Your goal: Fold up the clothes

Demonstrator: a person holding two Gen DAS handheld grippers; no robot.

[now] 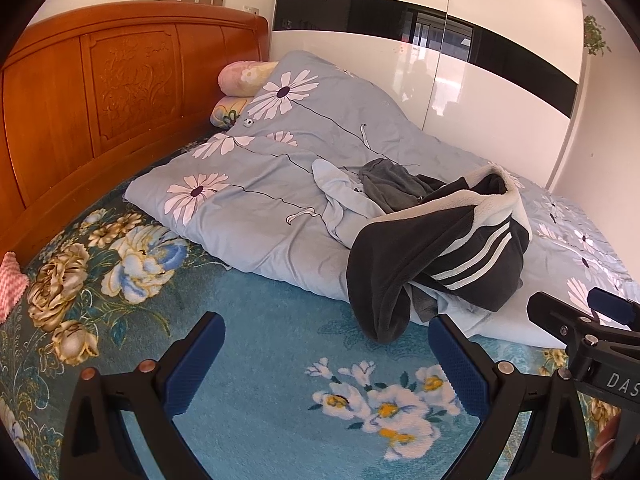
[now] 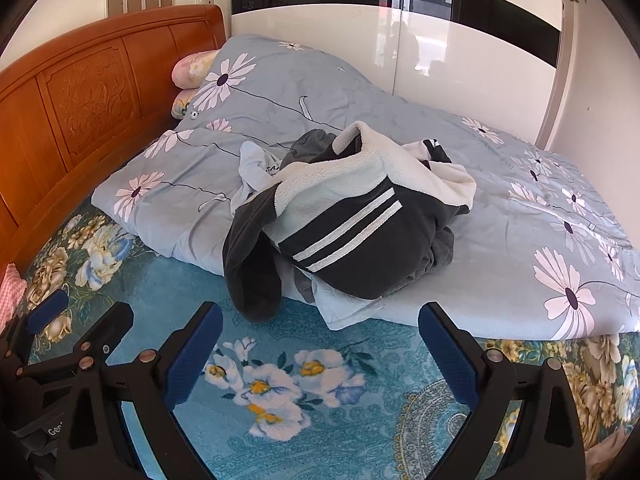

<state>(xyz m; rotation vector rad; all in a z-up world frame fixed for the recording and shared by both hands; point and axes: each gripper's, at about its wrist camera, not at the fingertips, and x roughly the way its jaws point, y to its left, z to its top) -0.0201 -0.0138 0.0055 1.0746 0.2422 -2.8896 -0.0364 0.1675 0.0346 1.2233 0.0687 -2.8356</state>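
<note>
Both grippers, left gripper [image 1: 326, 356] and right gripper [image 2: 320, 348], gape empty before heaped clothes [image 2: 352, 216].

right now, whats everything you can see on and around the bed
jacket: 1, dark grey with white stripes and fleece lining, heaped on the duvet's near edge
grey garment: 1, behind the jacket
pale blue garment: 1, left of the jacket
duvet: 1, light blue with daisies, across the bed
blanket: 1, teal floral, under the tongs
pillows: 2, pink floral, by the headboard
headboard: 1, orange wood
wardrobe: 1, white with black band
left tongs: open, empty
right tongs: open, empty
</note>
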